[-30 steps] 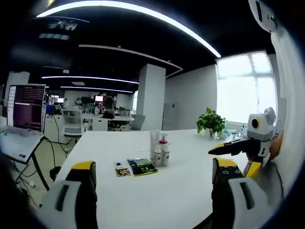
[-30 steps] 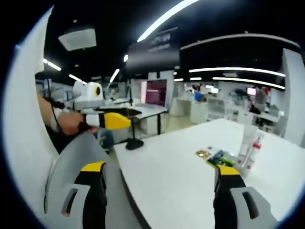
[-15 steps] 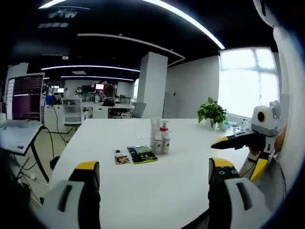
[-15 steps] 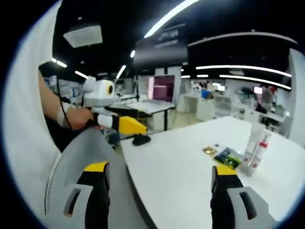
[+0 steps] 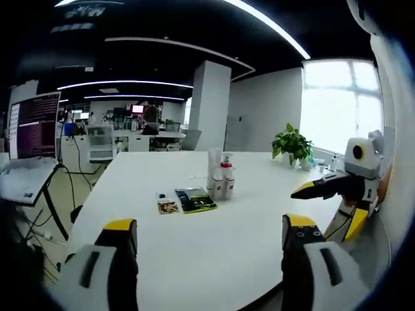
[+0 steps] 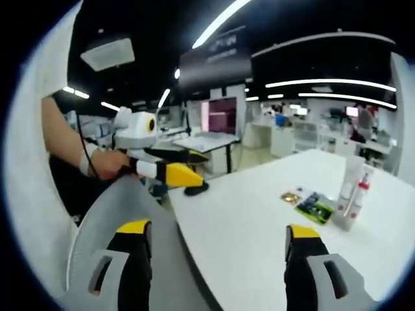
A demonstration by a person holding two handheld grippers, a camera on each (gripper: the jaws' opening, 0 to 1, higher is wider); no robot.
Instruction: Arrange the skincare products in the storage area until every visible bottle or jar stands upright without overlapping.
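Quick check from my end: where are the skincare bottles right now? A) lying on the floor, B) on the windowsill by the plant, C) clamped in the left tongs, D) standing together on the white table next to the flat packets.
D: the bottles stand upright in a cluster on the white table, right beside the flat packets, with both tongs well short of them.

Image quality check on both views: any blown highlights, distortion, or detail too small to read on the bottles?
Left gripper view: the window is blown out white, ceiling dark, light strips bend with the fisheye. The bottles stand upright on the white table, too small for label detail. Right gripper view: dark ceiling, bright strip lights, edges warped; the bottles sit far right, small and soft.
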